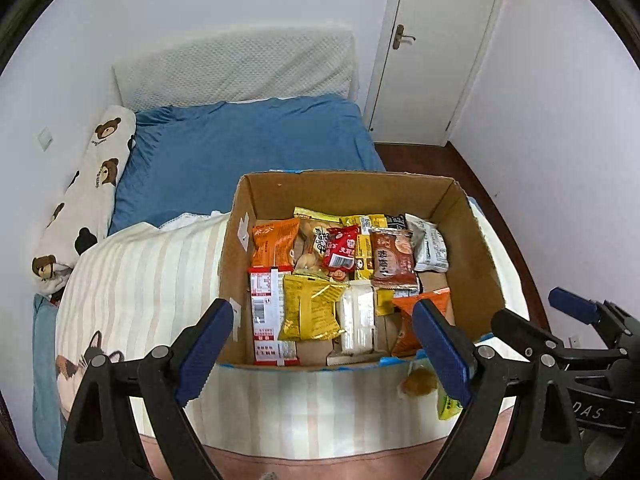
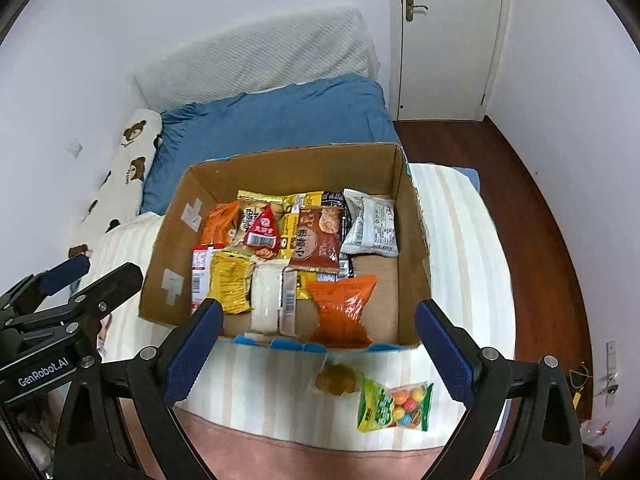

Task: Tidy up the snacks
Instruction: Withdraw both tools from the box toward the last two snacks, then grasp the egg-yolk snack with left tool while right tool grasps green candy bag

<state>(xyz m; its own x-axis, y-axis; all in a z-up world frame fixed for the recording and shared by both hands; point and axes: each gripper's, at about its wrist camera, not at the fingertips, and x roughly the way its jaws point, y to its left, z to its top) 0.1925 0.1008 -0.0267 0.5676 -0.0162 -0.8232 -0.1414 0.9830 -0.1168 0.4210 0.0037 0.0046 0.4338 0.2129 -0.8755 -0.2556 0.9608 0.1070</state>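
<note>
snack packets fill the cardboard box [image 2: 412,240] at frame centre on the striped blanket [image 2: 460,240]; a green candy bag [image 2: 394,406] and clear-wrapped pastry [image 2: 336,379] lie just below it. left tongs [image 1: 322,350] and right tongs [image 2: 318,350] gape wide, holding nothing.

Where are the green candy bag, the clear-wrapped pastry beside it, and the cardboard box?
green candy bag [image 2: 394,405], right wrist view, middle of the bag
clear-wrapped pastry [image 2: 337,379], right wrist view, on the pastry
cardboard box [image 2: 288,168], right wrist view, far inner wall

In the left view a blue pad hides most of the green candy bag [image 1: 448,406].
</note>
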